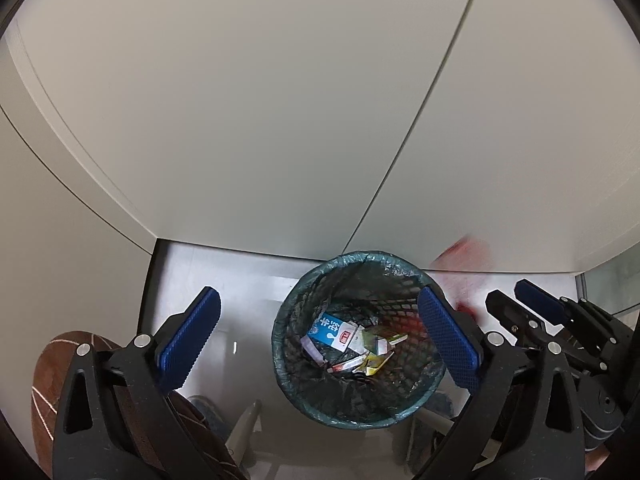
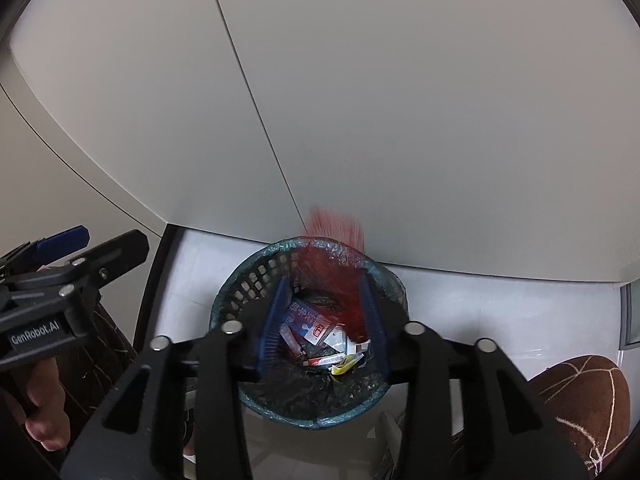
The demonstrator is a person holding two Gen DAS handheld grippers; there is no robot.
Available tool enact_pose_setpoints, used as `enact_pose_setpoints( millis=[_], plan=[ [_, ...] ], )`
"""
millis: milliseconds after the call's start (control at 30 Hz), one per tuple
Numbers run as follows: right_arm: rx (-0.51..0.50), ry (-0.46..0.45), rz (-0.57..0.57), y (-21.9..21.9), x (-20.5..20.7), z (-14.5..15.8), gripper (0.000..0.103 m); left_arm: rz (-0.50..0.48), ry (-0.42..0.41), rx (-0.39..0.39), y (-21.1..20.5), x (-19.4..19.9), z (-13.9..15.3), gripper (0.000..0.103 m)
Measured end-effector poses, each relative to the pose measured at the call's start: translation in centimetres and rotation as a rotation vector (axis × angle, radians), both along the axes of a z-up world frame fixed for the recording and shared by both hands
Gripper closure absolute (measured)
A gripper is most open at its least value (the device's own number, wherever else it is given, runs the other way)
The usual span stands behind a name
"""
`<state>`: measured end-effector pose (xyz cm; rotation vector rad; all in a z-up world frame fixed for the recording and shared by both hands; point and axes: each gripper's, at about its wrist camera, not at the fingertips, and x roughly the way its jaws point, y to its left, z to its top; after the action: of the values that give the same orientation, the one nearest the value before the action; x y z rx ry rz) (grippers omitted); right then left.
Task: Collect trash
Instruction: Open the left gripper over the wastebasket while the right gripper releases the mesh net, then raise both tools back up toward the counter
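A dark mesh wastebasket with a teal bag liner stands on the pale floor below both grippers. Inside lie a blue-and-white carton, a yellow wrapper and other scraps. My left gripper hangs over the basket, jaws wide, nothing between them. My right gripper is over the basket too, its blue pads parted. A red piece of trash shows as a blurred streak between them, loose, above the basket's mouth. In the left wrist view it is a red smear by the right gripper.
White cabinet doors rise just behind the basket. Brown patterned fabric sits at the lower left and right. A hand holds the left gripper. Pale floor surrounds the basket.
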<state>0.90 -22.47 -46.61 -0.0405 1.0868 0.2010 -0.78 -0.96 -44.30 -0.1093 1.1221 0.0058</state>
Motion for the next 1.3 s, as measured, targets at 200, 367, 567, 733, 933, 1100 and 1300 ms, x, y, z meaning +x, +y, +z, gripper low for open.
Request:
enact_pose_setpoints(
  millis=[200, 367, 567, 733, 933, 1100, 1300],
  plan=[
    [-0.027, -0.043, -0.021, -0.2, -0.5, 1.0, 0.045, 0.002, 0.003, 0.002, 0.0, -0.1, 0.1, 0.006],
    [-0.038, -0.129, -0.078, -1.2, -1.5, 3.6, 0.02, -0.02, -0.027, 0.014, -0.3, -0.4, 1.5, 0.006],
    [-0.032, -0.195, -0.119, -2.3, -1.9, 7.0, 0.009, 0.007, -0.062, -0.025, 0.8, -1.1, 4.5, 0.006],
    [-0.039, -0.267, -0.145, -2.8, -2.6, 10.8, 0.008, 0.009, -0.096, -0.027, 1.1, -2.1, 7.3, 0.006],
    [-0.025, -0.354, -0.155, -3.2, -3.8, 16.4, 0.008, 0.009, -0.16, -0.016, 1.2, -3.4, 12.5, 0.006],
    [-0.031, -0.448, -0.143, -3.2, -5.1, 22.3, 0.008, 0.004, -0.236, -0.016, 0.7, -5.0, 18.3, 0.006],
    [-0.033, -0.545, -0.121, -2.9, -6.5, 27.9, 0.008, 0.014, -0.306, -0.015, 0.6, -6.4, 24.4, 0.006]
  ],
)
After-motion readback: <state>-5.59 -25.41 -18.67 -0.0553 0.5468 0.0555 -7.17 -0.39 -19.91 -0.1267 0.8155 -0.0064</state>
